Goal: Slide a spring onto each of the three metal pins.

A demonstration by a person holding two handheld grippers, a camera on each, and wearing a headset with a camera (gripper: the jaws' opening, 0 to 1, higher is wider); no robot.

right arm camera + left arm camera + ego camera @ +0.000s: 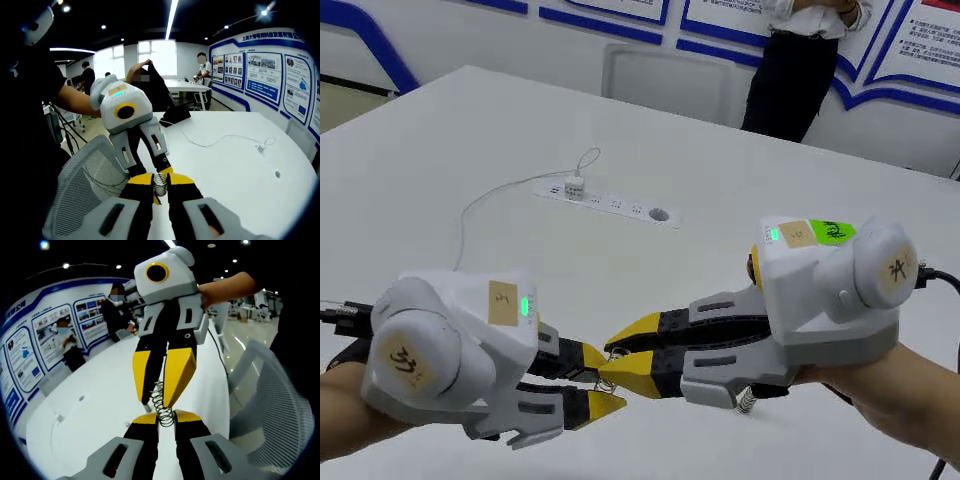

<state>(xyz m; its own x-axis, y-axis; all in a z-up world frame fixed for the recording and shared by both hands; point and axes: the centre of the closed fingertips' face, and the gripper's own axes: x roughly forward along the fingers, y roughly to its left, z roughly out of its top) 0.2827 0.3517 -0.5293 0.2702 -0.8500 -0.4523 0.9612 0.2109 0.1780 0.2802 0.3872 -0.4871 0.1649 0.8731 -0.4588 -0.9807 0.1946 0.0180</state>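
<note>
Over the white table point(470, 150) my two grippers meet tip to tip. A small steel spring point(161, 405) runs from between my left gripper's point(168, 417) yellow tips up between the right gripper's yellow fingers point(180, 371). In the right gripper view the same spring point(159, 184) stands between my right gripper's point(161, 181) tips, and the left gripper's fingers point(159, 155) come down onto it from above. Both pairs of jaws stand only a spring's width apart. In the head view the left gripper point(611, 384) is at bottom left, the right gripper point(609, 360) beside it. A second coil point(747, 400) shows under the right gripper's body.
A white power strip point(610, 203) with a plug and a thin cable lies at mid table. A person point(800, 70) stands behind the far edge. A grey mesh chair point(85, 185) is close beside the table's near edge. A black bag point(172, 114) rests further along the table.
</note>
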